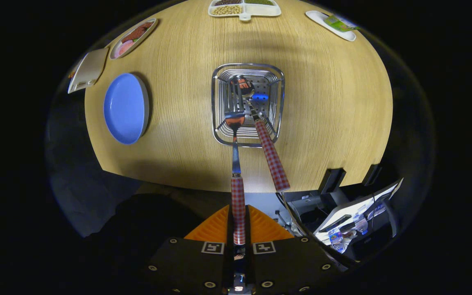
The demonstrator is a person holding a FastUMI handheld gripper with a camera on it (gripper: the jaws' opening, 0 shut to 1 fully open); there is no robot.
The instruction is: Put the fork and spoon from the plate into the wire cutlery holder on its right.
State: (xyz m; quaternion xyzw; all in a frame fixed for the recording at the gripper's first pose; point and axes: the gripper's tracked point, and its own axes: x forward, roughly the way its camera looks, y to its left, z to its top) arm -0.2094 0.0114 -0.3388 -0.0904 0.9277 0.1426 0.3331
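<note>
My gripper (239, 224) is shut on the red-checked handle of the fork (238, 196), which points straight ahead from between the fingers. The fork's head hangs over the near side of the wire cutlery holder (219, 135); I cannot tell if it is inside the rim. The spoon (272, 157), also with a red-checked handle, stands in the holder bowl down, its handle leaning out toward me just right of the fork. The blue plate (125, 108) lies bare to the left of the holder.
The round wooden table (334, 106) also carries a divided dish of beans (244, 8) at the far side, a white tray (332, 24) at the far right, and a food tray (132, 37) and a beige lid (88, 69) at the far left. Equipment and cables (350, 221) sit below the table's near edge.
</note>
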